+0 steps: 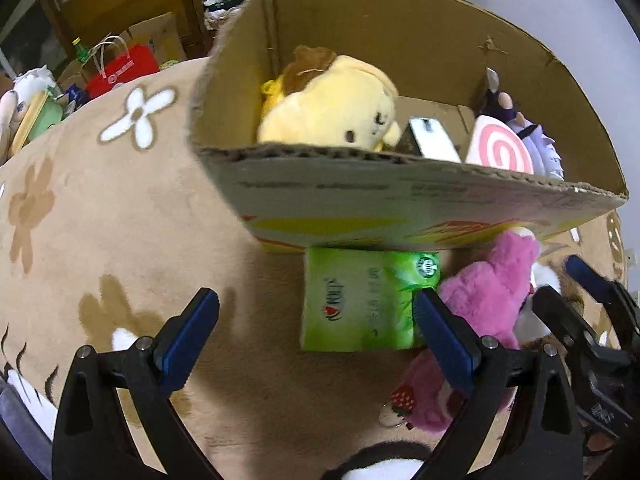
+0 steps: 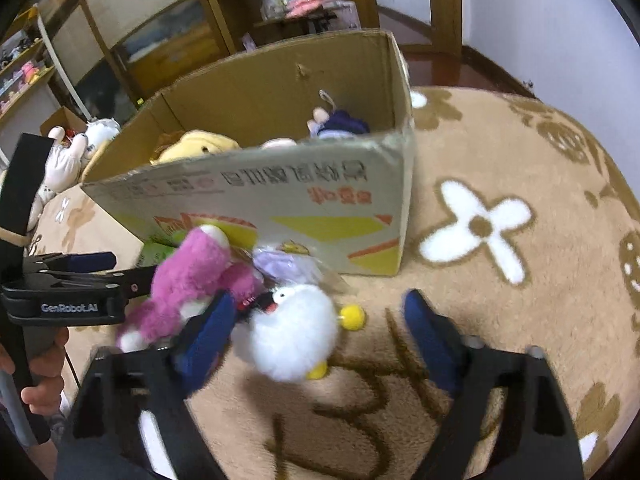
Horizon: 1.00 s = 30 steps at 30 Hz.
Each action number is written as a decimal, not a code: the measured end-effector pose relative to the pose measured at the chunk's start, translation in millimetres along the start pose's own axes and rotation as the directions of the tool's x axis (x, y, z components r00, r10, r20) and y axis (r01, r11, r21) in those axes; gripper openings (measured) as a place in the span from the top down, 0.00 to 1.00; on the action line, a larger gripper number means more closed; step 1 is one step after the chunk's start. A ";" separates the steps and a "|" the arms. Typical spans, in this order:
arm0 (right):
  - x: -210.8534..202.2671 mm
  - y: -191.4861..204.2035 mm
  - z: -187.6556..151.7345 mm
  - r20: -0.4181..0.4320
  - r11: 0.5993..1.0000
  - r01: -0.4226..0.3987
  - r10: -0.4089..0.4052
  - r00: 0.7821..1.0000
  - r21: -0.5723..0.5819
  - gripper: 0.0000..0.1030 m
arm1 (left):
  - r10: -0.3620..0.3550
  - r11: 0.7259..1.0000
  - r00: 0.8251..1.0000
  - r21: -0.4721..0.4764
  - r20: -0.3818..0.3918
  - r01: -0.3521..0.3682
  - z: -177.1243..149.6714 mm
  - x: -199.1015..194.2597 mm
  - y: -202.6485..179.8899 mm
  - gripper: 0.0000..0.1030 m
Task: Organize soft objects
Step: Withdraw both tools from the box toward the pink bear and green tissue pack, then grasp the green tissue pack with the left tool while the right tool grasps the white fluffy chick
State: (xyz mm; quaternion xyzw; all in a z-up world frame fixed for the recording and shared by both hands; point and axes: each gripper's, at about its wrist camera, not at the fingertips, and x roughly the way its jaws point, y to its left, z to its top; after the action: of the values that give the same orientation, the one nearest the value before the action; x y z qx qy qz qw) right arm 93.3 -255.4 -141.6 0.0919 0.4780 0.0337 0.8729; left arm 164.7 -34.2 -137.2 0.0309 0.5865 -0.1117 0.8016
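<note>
A cardboard box (image 1: pixel 400 208) (image 2: pixel 280 196) stands on the rug with a yellow plush (image 1: pixel 332 108), a pink-swirl plush (image 1: pixel 500 152) and a purple doll (image 2: pixel 340 126) inside. In front of it lie a green tissue pack (image 1: pixel 360 304), a pink plush (image 1: pixel 488 296) (image 2: pixel 192 276), a white fluffy duck (image 2: pixel 292 328) and a bagged lilac toy (image 2: pixel 280 266). My left gripper (image 1: pixel 316 332) is open above the rug, its right finger beside the tissue pack. My right gripper (image 2: pixel 316 328) is open around the white duck; it also shows in the left wrist view (image 1: pixel 576 280).
A tan flower-patterned rug (image 2: pixel 500 240) covers the floor. A red bag (image 1: pixel 120 68) and clutter lie at the far left, white plush toys (image 2: pixel 68 152) sit beyond the box, and wooden shelves (image 2: pixel 248 8) stand behind.
</note>
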 end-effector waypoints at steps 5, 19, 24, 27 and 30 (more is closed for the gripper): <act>8.7 -6.6 -1.5 -0.035 0.998 -0.035 0.036 0.999 0.050 0.24 | -0.012 1.000 1.000 0.026 -0.004 0.012 -0.5 1.8 -16.0 0.06; 23.6 -1.4 -4.5 -0.103 0.991 -0.118 0.125 0.987 0.066 0.40 | -0.037 0.999 0.999 0.031 -0.024 0.038 -0.1 10.7 -25.0 0.06; 30.0 3.8 -6.6 -0.125 0.988 -0.136 0.144 0.982 0.068 0.42 | -0.067 0.998 0.997 0.008 -0.030 0.068 0.4 16.0 -17.1 0.14; 32.8 7.3 -7.4 -0.144 0.987 -0.148 0.155 0.977 0.063 0.47 | -0.115 0.993 0.993 -0.018 -0.040 0.115 0.7 17.3 -14.6 0.27; 34.6 15.4 -11.6 -0.156 0.986 -0.159 0.163 0.974 0.043 0.54 | -0.112 0.993 0.993 -0.033 -0.031 0.111 -0.6 16.3 -11.7 0.27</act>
State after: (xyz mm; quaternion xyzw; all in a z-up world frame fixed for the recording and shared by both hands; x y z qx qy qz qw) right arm 102.7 -233.8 -173.4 0.1404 0.5375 0.1044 0.8249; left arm 166.3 -47.8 -151.9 -0.0126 0.6020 -0.1466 0.7848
